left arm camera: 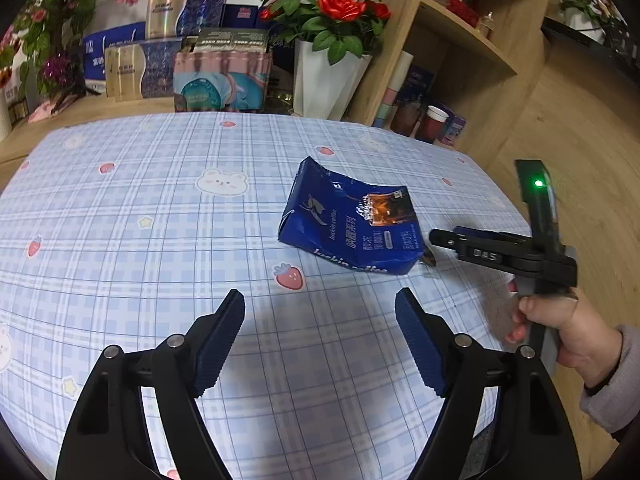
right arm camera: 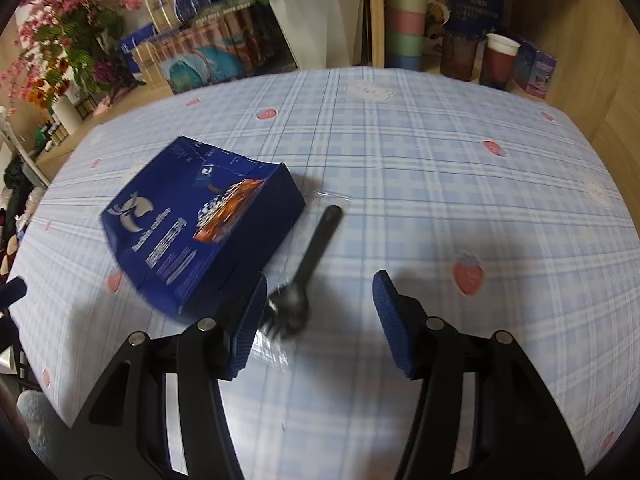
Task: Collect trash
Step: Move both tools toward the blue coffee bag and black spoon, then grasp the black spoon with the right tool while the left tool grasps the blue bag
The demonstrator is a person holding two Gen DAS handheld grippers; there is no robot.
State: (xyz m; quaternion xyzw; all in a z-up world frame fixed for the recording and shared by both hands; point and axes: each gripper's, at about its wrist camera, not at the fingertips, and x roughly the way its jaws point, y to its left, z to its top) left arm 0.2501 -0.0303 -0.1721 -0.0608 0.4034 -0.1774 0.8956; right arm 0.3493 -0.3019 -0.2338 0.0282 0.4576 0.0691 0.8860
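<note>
A crumpled blue coffee paper bag (left arm camera: pixel 348 224) (right arm camera: pixel 200 228) lies on the checked tablecloth (left arm camera: pixel 160 220). A black plastic fork (right arm camera: pixel 316 248) in a clear wrapper lies beside the bag's right edge; only its tip (left arm camera: pixel 430 261) shows in the left wrist view. My left gripper (left arm camera: pixel 320 300) is open above bare cloth, with the bag ahead and slightly to the right. My right gripper (right arm camera: pixel 320 284) (left arm camera: pixel 440 238), held by a hand (left arm camera: pixel 560 320), is open just over the fork's head. The head lies between the fingers, close to the left pad, and neither pad presses on it.
Behind the table stand a white vase of red roses (left arm camera: pixel 328 76), gift boxes (left arm camera: pixel 224 80) and pink flowers (left arm camera: pixel 48 40). A wooden shelf (left arm camera: pixel 472 60) at the right holds stacked cups (right arm camera: pixel 404 32) and a red paper cup (right arm camera: pixel 498 60). The table's right edge (left arm camera: pixel 500 184) drops to a wooden floor.
</note>
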